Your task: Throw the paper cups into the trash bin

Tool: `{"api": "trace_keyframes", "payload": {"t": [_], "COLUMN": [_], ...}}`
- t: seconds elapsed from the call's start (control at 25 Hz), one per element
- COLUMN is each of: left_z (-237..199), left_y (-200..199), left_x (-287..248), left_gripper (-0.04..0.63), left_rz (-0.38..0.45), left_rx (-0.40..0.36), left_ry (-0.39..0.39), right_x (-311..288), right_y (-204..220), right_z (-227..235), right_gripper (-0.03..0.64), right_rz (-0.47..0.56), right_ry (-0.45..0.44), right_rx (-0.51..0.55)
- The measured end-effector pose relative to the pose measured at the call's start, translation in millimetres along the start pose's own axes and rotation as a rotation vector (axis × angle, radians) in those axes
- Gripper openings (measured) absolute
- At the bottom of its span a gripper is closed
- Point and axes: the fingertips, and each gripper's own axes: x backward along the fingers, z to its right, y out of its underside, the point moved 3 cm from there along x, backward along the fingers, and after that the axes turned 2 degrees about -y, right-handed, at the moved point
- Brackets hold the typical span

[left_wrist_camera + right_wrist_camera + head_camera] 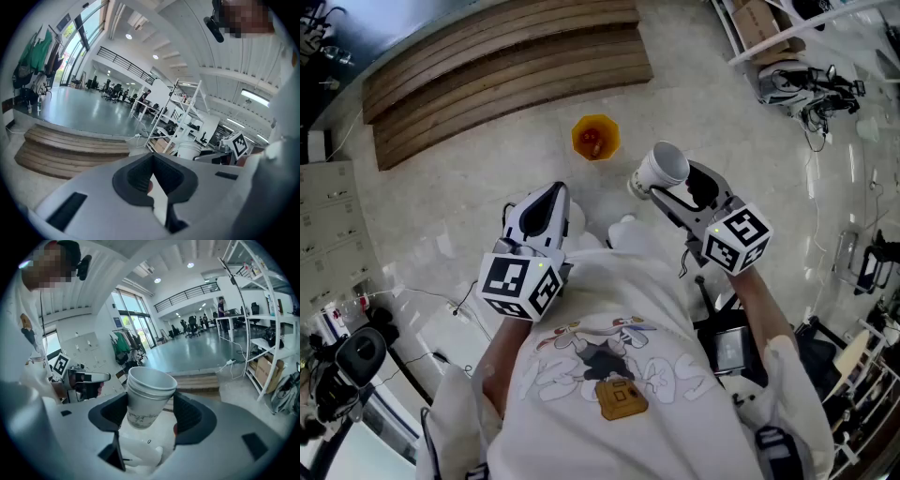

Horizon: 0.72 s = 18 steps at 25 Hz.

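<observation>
You are standing on a pale stone floor (478,187) with wooden steps (506,66) running across it ahead of you. The small orange bin (595,138) sits on the floor between you and the steps, with something red in it that is too small to name. Your left tongs (152,174) are closed on nothing and held low by your body. Your right tongs (149,409) are spread wide around a stack of nested cups (147,389), gripping it by its lower half. The stack is tilted, up in the air and short of the bin. I judge the throw itself has not been made: the cups need carrying over the bin and letting go. No other cups show on the floor.
</observation>
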Motion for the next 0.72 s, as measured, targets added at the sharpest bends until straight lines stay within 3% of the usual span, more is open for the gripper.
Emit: {"api": "trace_keyframes", "payload": {"t": [0.36, 0.56, 0.72], "left_z": [145, 184, 193], "left_y": [98, 119, 119], "left_x": [19, 42, 56], "left_gripper": [0.006, 0.006, 0.006], "left_rz": [-0.109, -0.113, -0.080], "left_rx": [0.031, 0.022, 0.019], "left_ry": [0.004, 0.026, 0.035], "right_x": [122, 149, 158], "right_y": [61, 78, 81], "right_z": [-33, -61, -79], "right_gripper": [0.314, 0.314, 0.314], "right_rz": [0.026, 0.042, 0.094], "right_ry": [-0.085, -0.156, -0.199], "right_rx": [0.161, 0.160, 0.091]}}
